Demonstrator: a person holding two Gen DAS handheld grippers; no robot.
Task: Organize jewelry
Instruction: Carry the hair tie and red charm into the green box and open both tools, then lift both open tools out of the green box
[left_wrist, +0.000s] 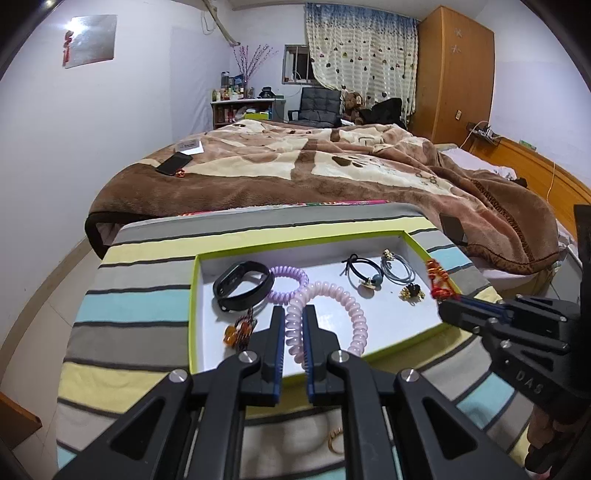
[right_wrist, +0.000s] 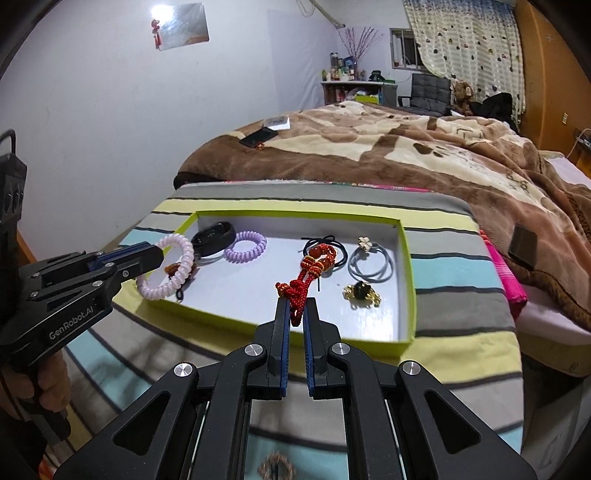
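Fingers, left wrist view: left gripper (left_wrist: 293, 317) is clamped on the pale pink spiral hair tie (left_wrist: 332, 299), whose loop hangs ahead over the lime-edged tray (left_wrist: 192, 295).
Risk, left wrist view: judging by the springy coil, it could snag the black band (left_wrist: 242, 282) or purple spiral tie (left_wrist: 290, 282) just beside it.
Fingers, right wrist view: right gripper (right_wrist: 295, 312) pinches the red knotted cord charm (right_wrist: 308, 275) by its near end.
Charm position: it reaches forward from the tips, beads over the black hair elastic (right_wrist: 334, 251).
Risk, right wrist view: the thin cord may slip out.
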